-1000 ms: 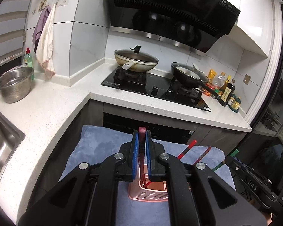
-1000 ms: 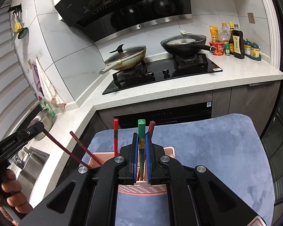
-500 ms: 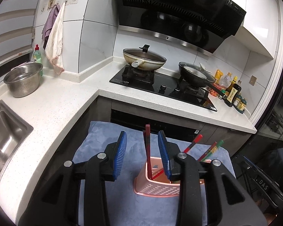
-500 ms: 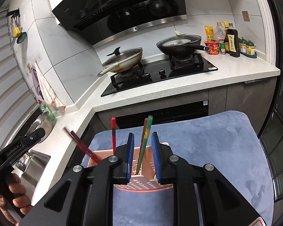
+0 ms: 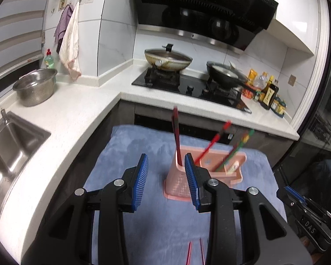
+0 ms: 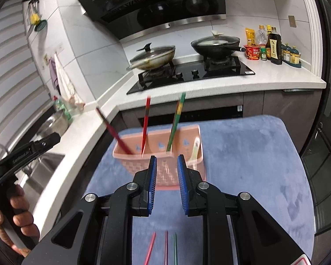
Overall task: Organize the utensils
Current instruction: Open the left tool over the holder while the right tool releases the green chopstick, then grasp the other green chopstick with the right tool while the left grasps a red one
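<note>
Both hand-held grippers have let go of their chopsticks and drawn back from the pink utensil holder since a second ago; the dark red chopstick and the green chopstick now stand loose in it.

White counter wraps the corner of the kitchen, carrying a black gas hob with a lidded wok and a black pan. On the near side lies a blue cloth mat, and the pink utensil holder stands upright on it, its compartments open at the top. Four chopsticks lean in it: the dark red one at the left end, a bright red one next to it, then the green one with a multicoloured partner. A pale spoon-like utensil sits in the right-end compartment.

The left hand-held gripper has its blue pads spread wide with nothing between them; its right pad overlaps the holder's left corner in view, and whether it touches cannot be told. The right hand-held gripper is parted more narrowly, also empty, just in front of the holder's lattice wall. Neither has been widening in the last half second. A person's hand grips the left tool's handle.

More chopsticks, pink, purple and green, lie on the mat below the right tool.
</note>
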